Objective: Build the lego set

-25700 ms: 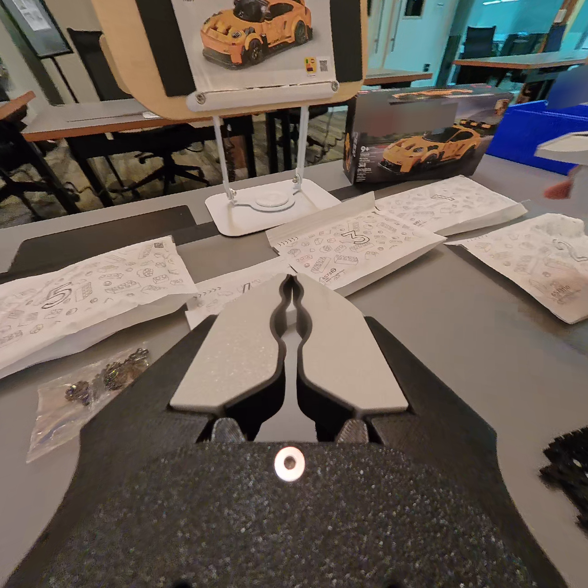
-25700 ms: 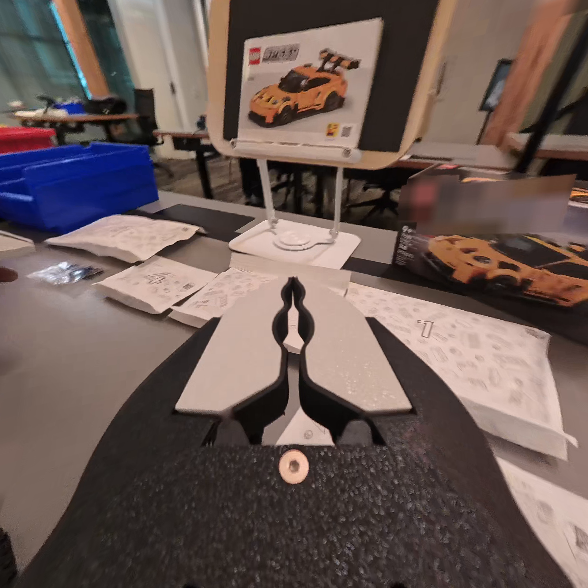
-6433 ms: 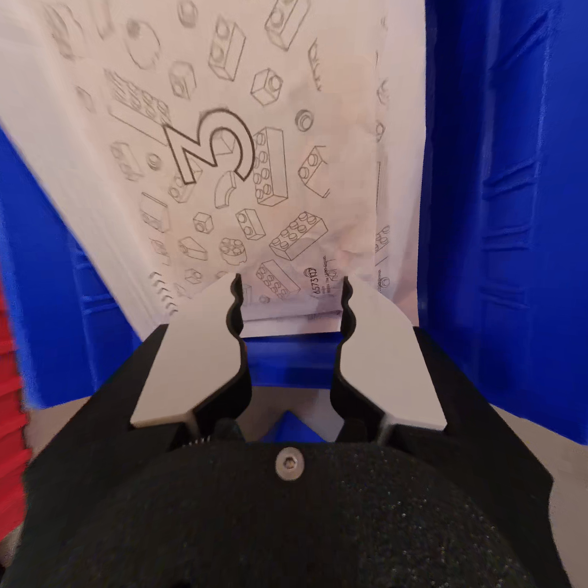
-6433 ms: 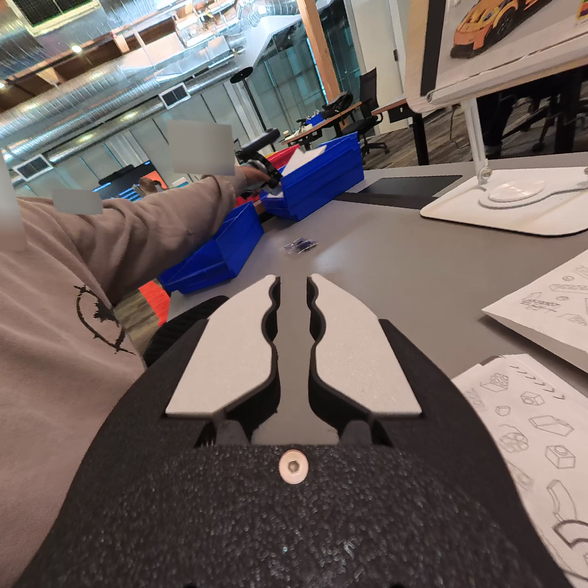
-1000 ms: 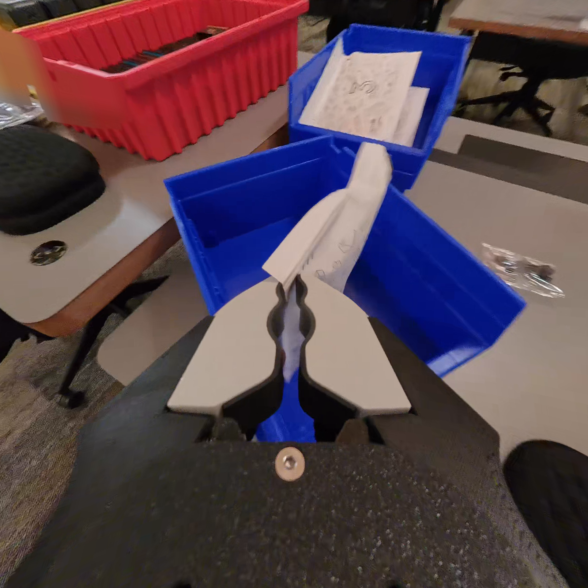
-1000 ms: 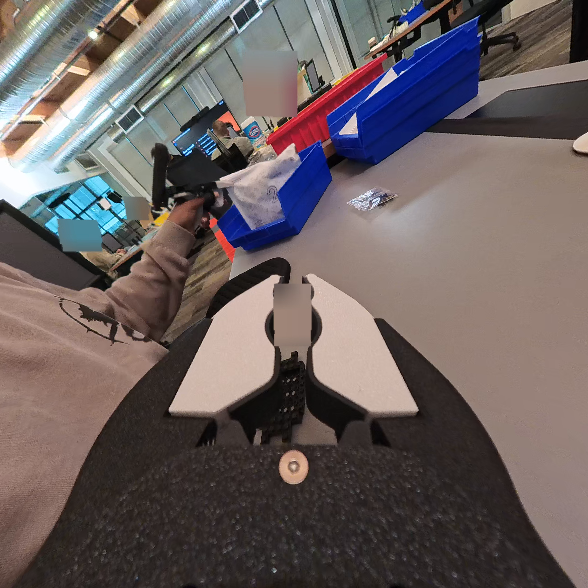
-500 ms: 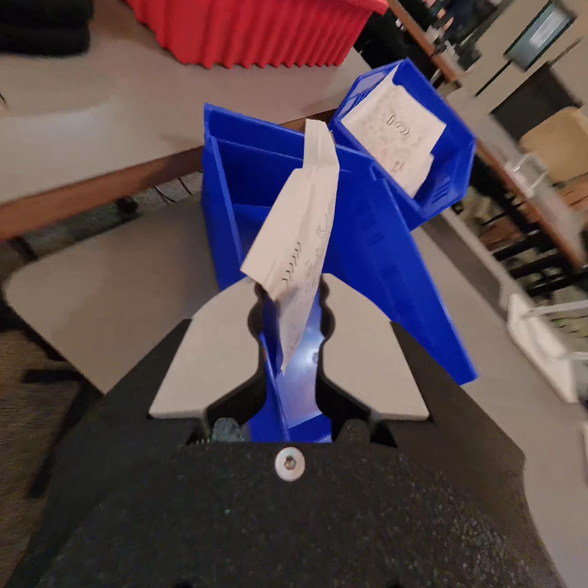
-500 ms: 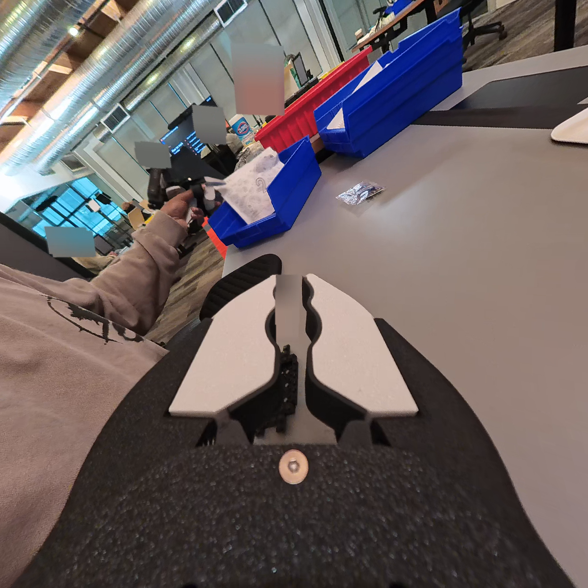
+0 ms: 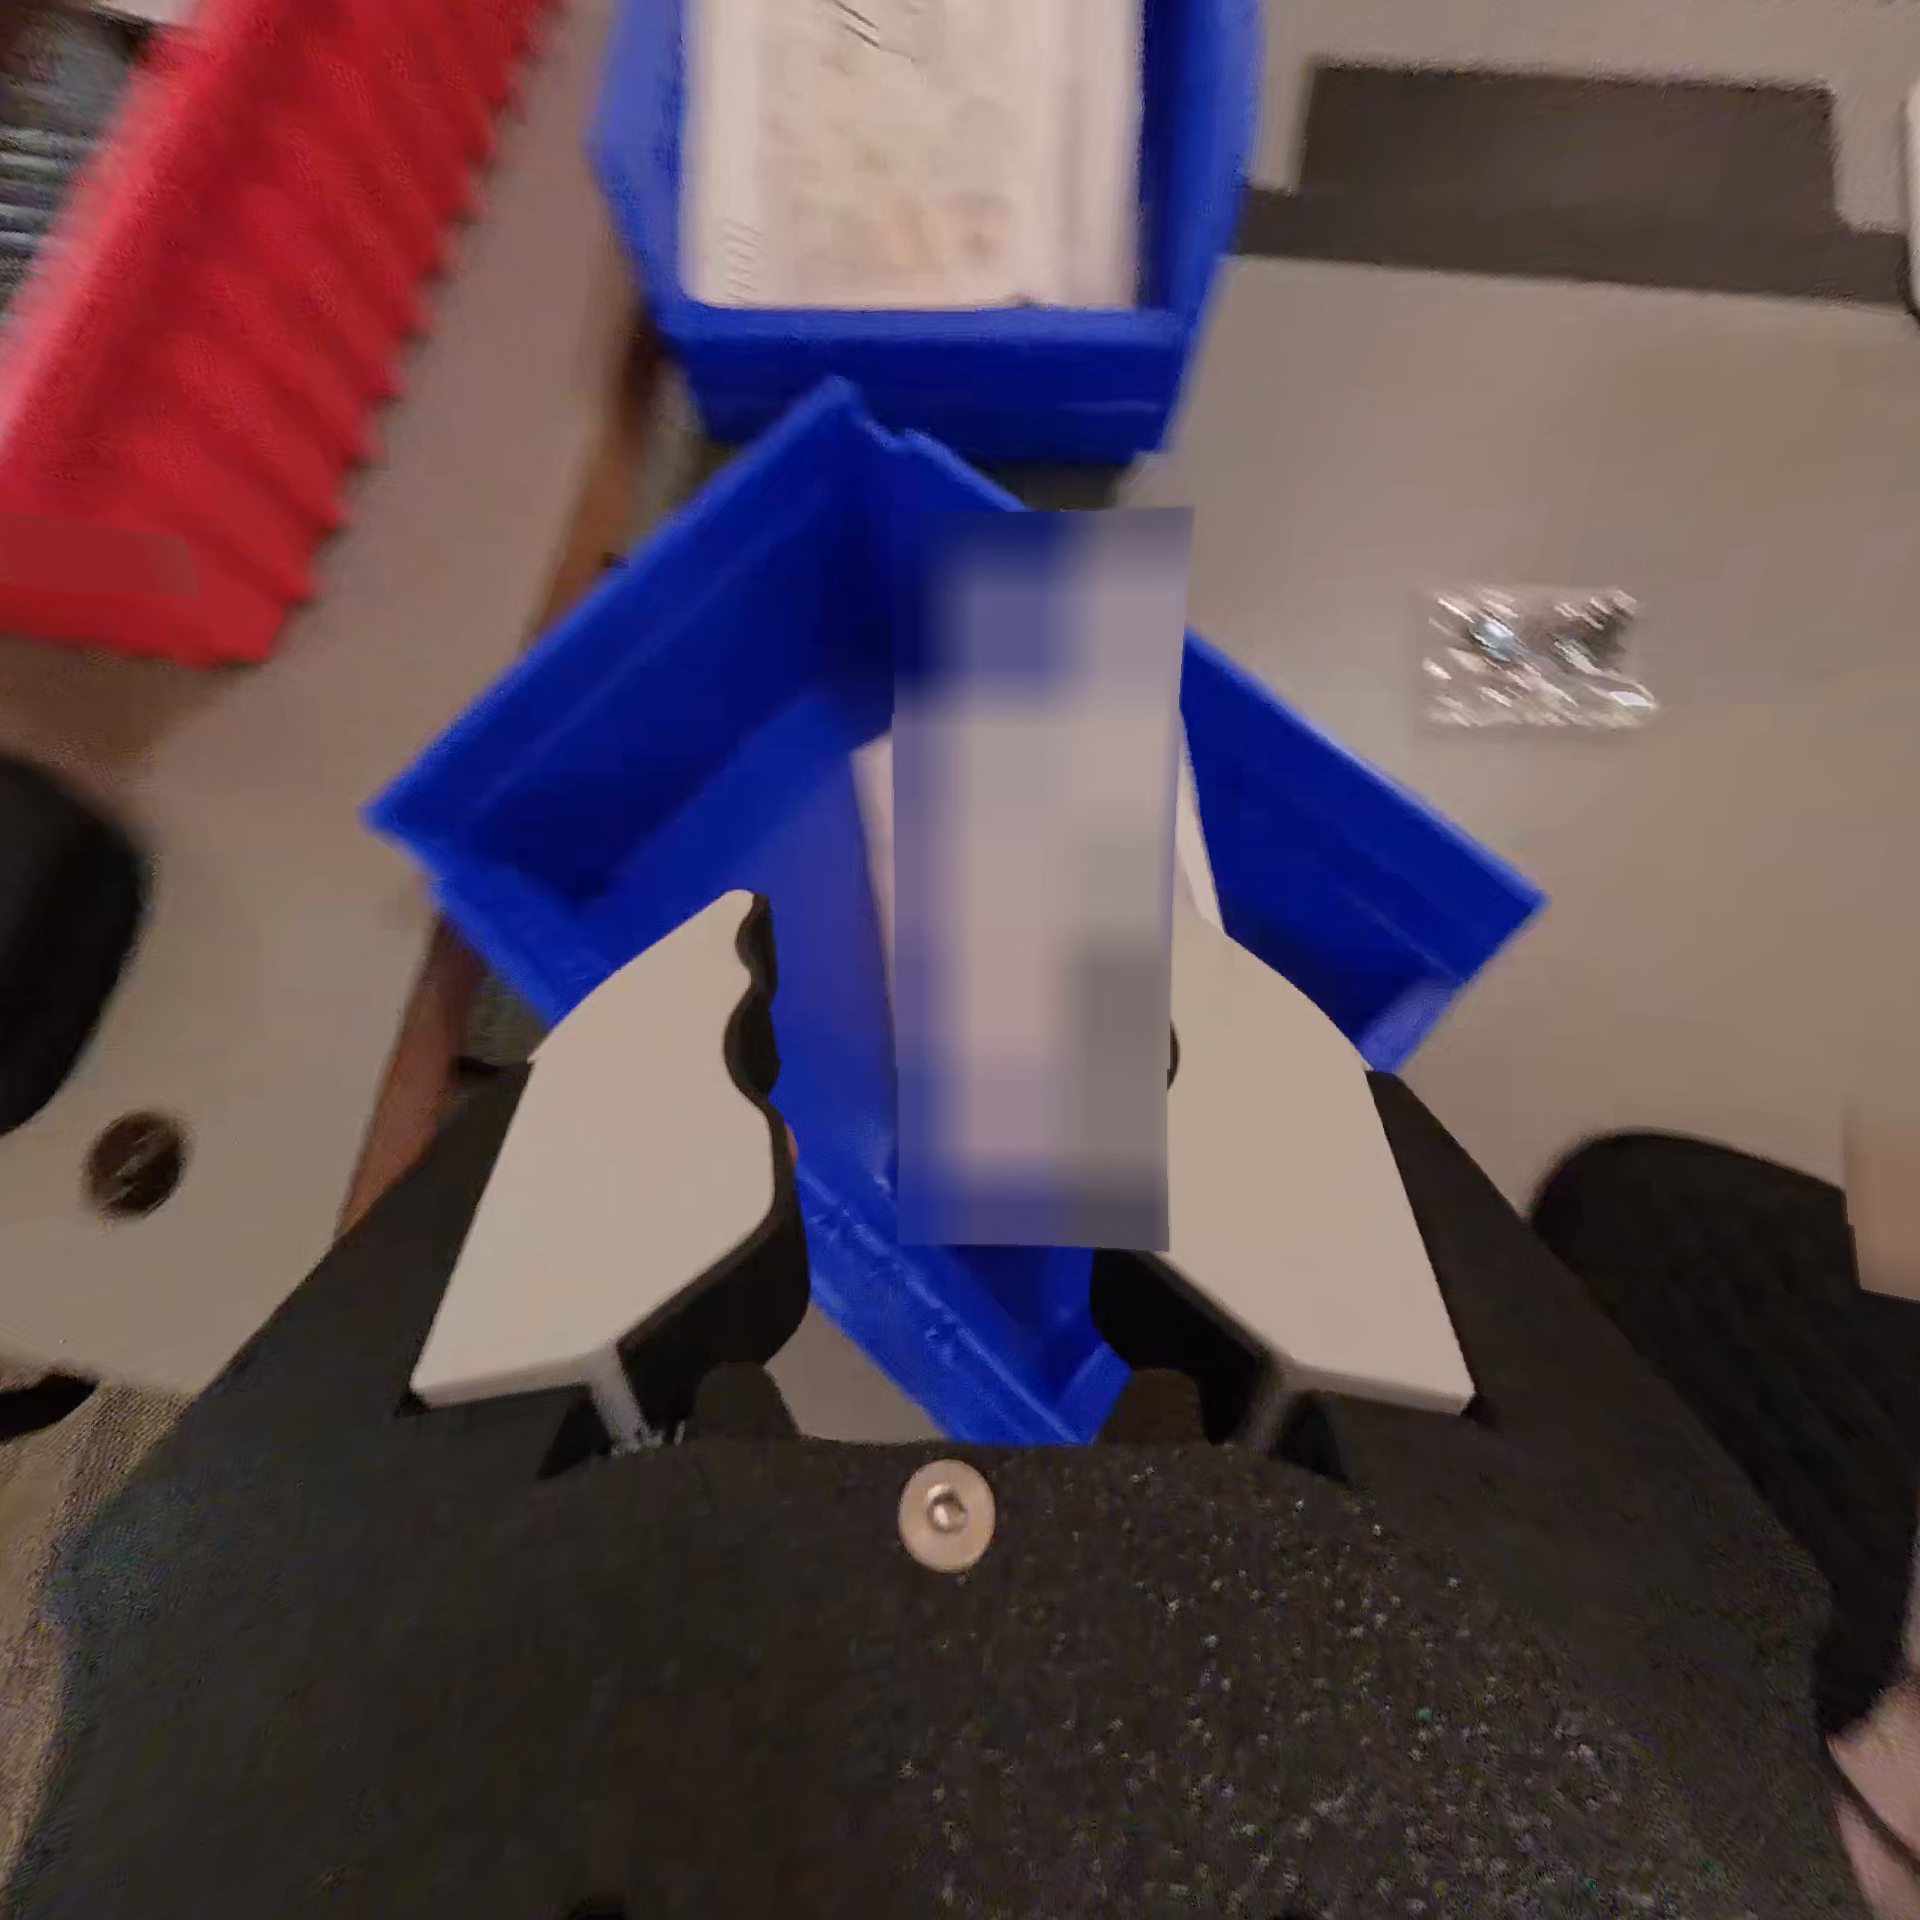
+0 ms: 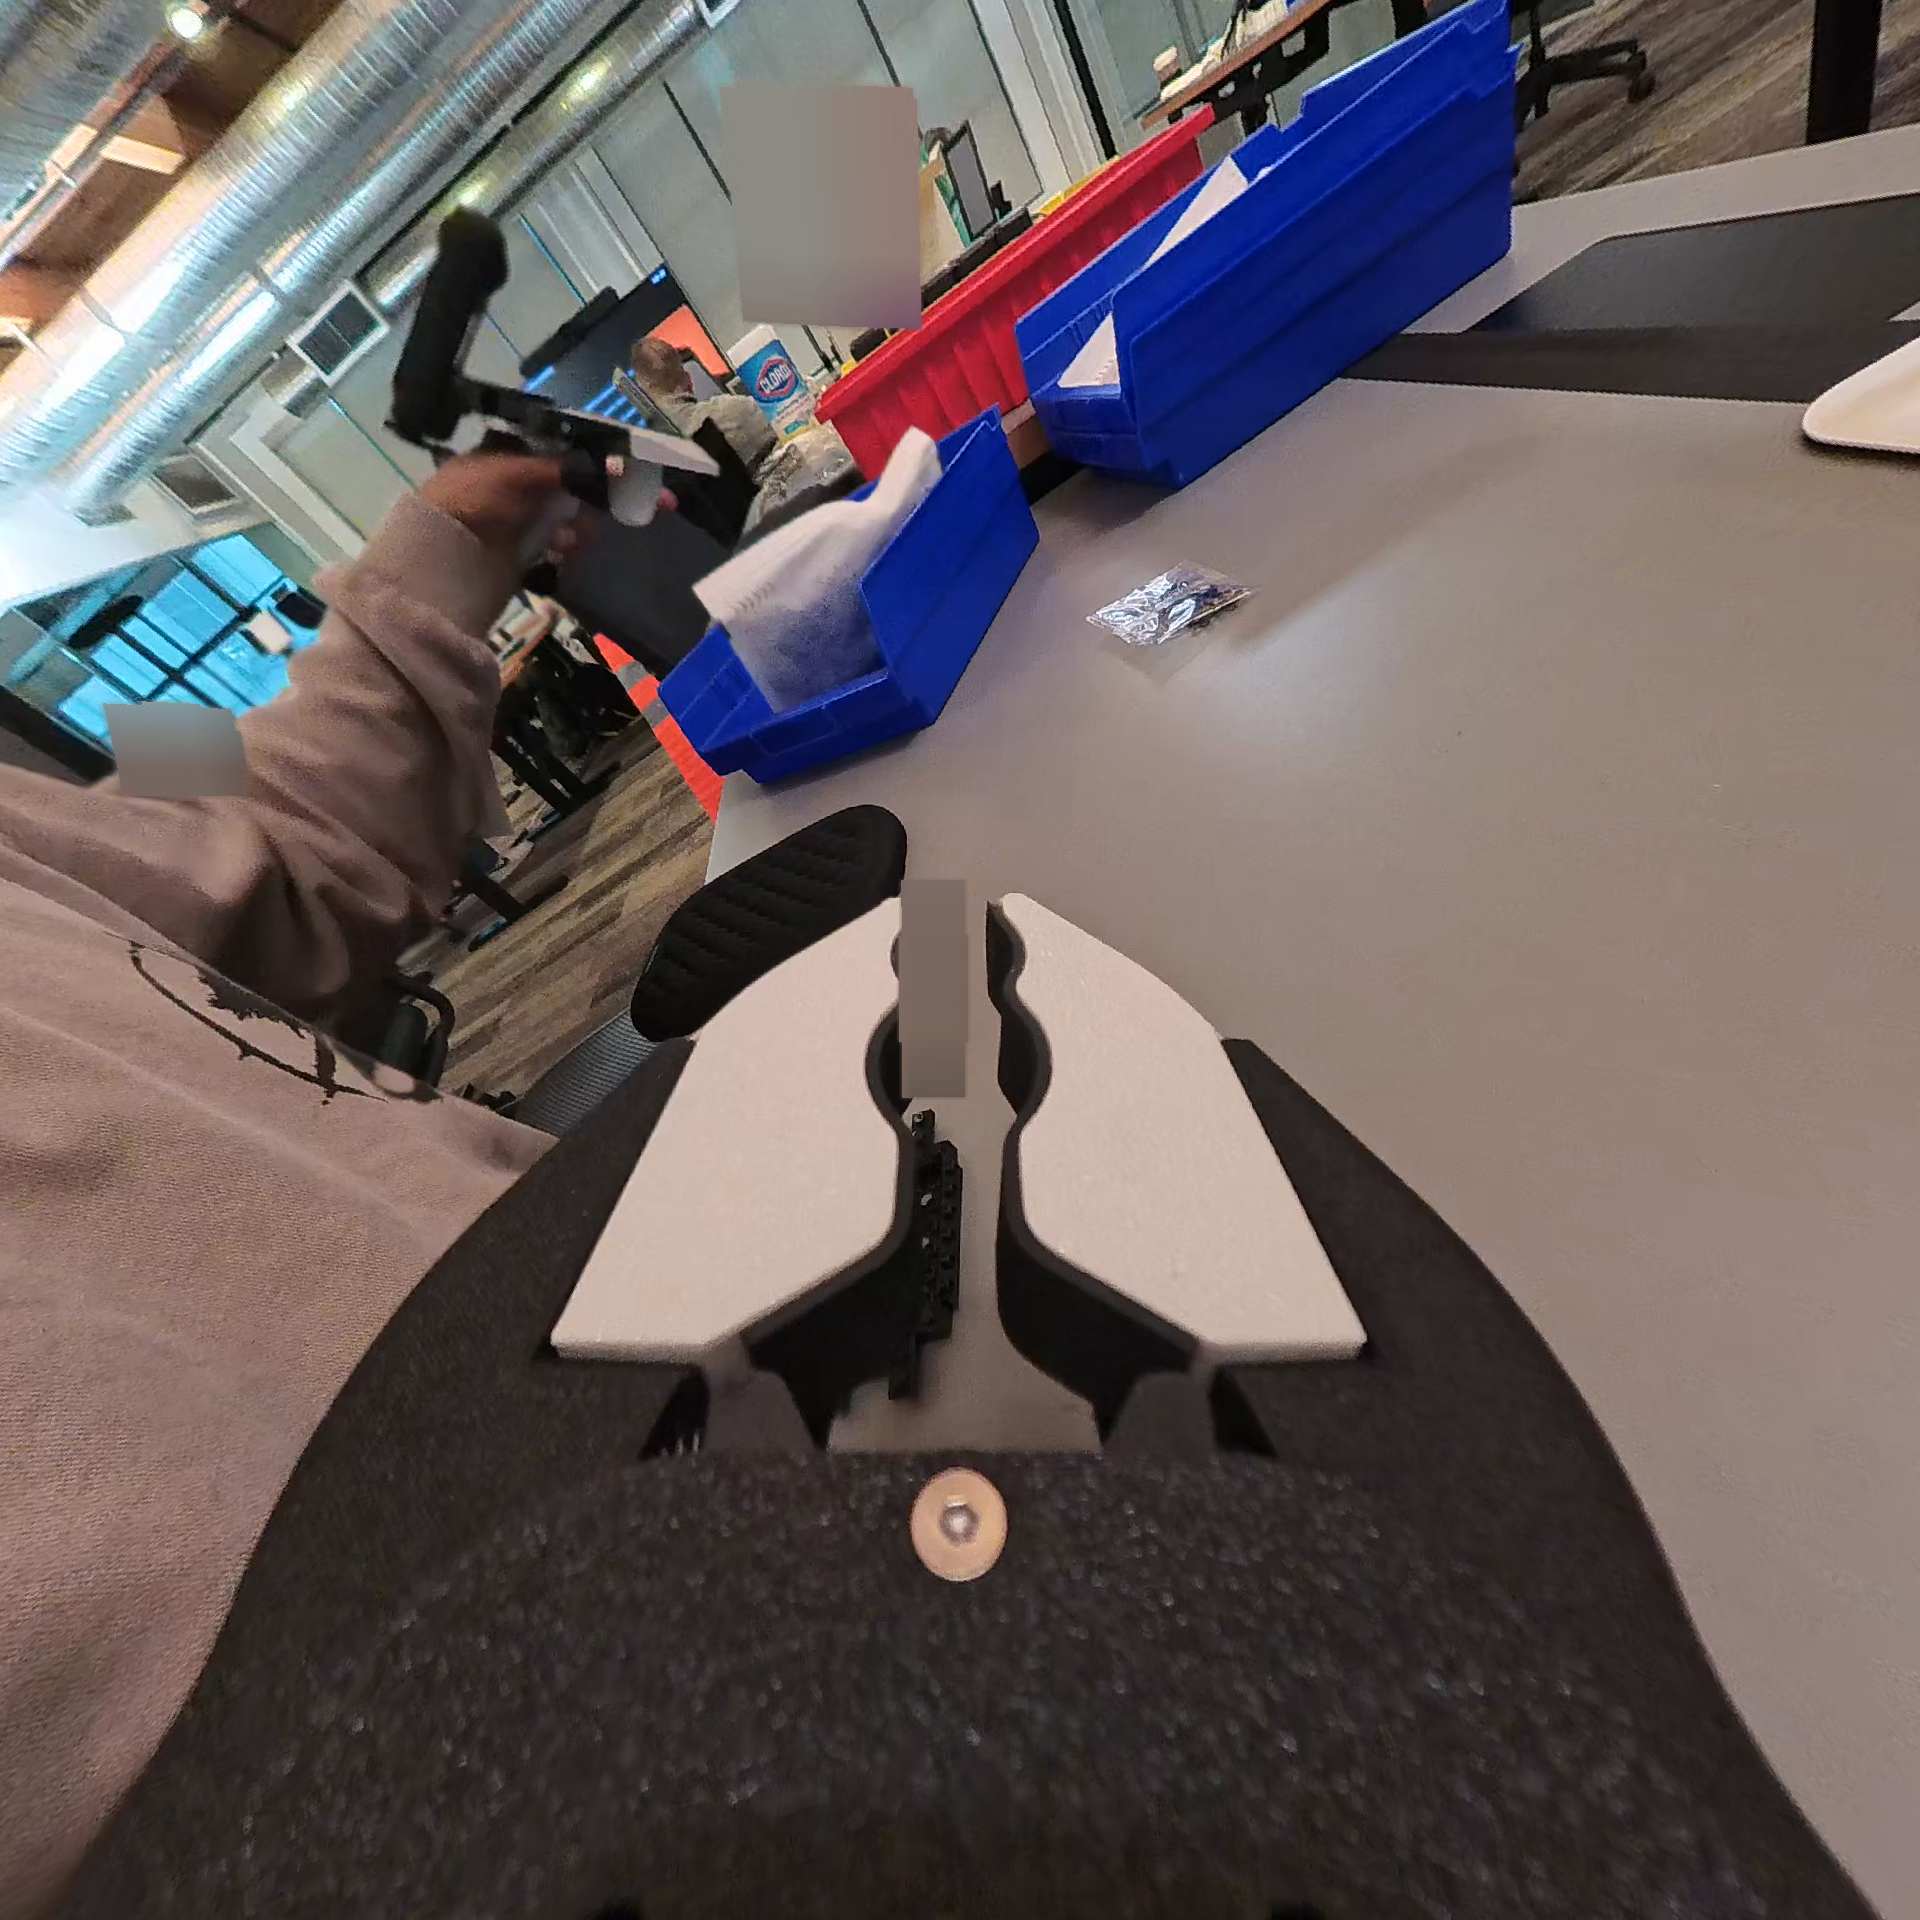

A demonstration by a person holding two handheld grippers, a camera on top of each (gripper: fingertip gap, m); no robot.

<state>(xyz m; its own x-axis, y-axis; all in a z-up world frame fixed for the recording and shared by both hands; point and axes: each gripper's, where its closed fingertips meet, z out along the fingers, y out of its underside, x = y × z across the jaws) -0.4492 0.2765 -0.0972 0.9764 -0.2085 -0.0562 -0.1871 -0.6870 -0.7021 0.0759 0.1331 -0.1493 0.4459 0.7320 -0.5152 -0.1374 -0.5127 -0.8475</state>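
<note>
My left gripper (image 9: pixel 971 914) is open and empty, just above a blue bin (image 9: pixel 644 727) at the table's corner. A white paper parts bag (image 9: pixel 873 821) stands in that bin, mostly behind a blur patch. In the right wrist view a hand holds the left gripper (image 10: pixel 634 457) up and left of the same bin (image 10: pixel 935 613), where the bag (image 10: pixel 800 592) leans against the wall. My right gripper (image 10: pixel 948 914) hovers low over the grey table (image 10: pixel 1455 831), its jaws a narrow gap apart. A black lego assembly (image 10: pixel 935 1226) shows in the gap below the fingers; I cannot tell if they touch it.
A small clear bag of parts (image 9: pixel 1538 655) (image 10: pixel 1164 608) lies on the table right of the bin. Stacked blue bins (image 9: pixel 935 384) (image 10: pixel 1299 281) holding white bags and a red bin (image 9: pixel 208 312) (image 10: pixel 987 312) stand behind. A black pad (image 10: pixel 769 914) sits at the table edge. Left tips to right tips: about 55 centimetres.
My left gripper has opened wide and let go of the white bag, which now rests in the blue bin. The gripper has lifted away. The right gripper has hardly moved.
</note>
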